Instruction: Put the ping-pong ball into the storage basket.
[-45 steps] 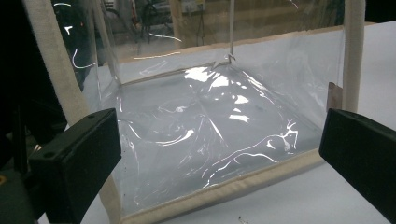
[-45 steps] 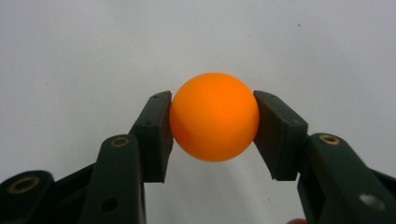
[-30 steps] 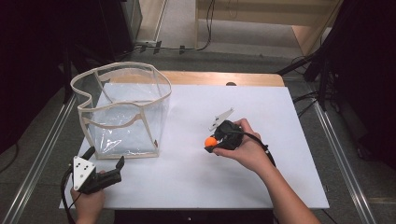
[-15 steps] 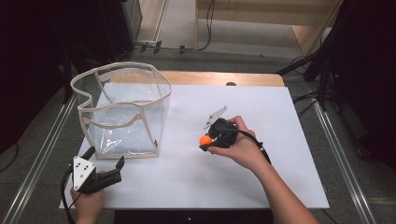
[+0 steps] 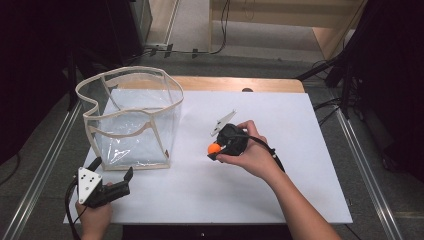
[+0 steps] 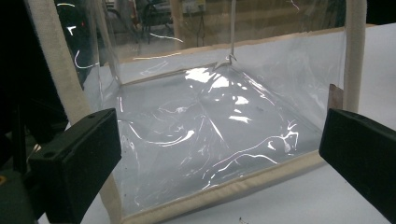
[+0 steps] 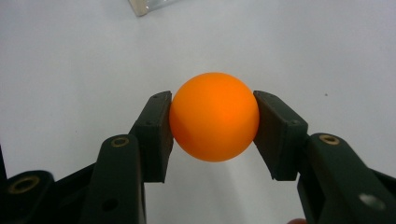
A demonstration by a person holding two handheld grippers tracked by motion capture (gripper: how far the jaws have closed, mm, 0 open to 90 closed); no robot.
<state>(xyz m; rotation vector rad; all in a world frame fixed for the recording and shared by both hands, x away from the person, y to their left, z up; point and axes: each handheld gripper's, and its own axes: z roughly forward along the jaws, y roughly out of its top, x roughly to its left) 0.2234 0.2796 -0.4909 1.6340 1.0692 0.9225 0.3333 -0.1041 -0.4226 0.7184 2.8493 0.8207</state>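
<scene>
Right gripper view: my right gripper (image 7: 212,123) clamps an orange ball (image 7: 214,116) above the white table (image 5: 280,150).
My left gripper (image 5: 111,180) gapes wide beside the clear bag (image 5: 131,120).

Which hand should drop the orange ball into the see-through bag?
Probably the right. Its claw is already shut on the orange ball, beside the see-through bag. The left claw is open, holding nothing, near the bag's front corner.
</scene>
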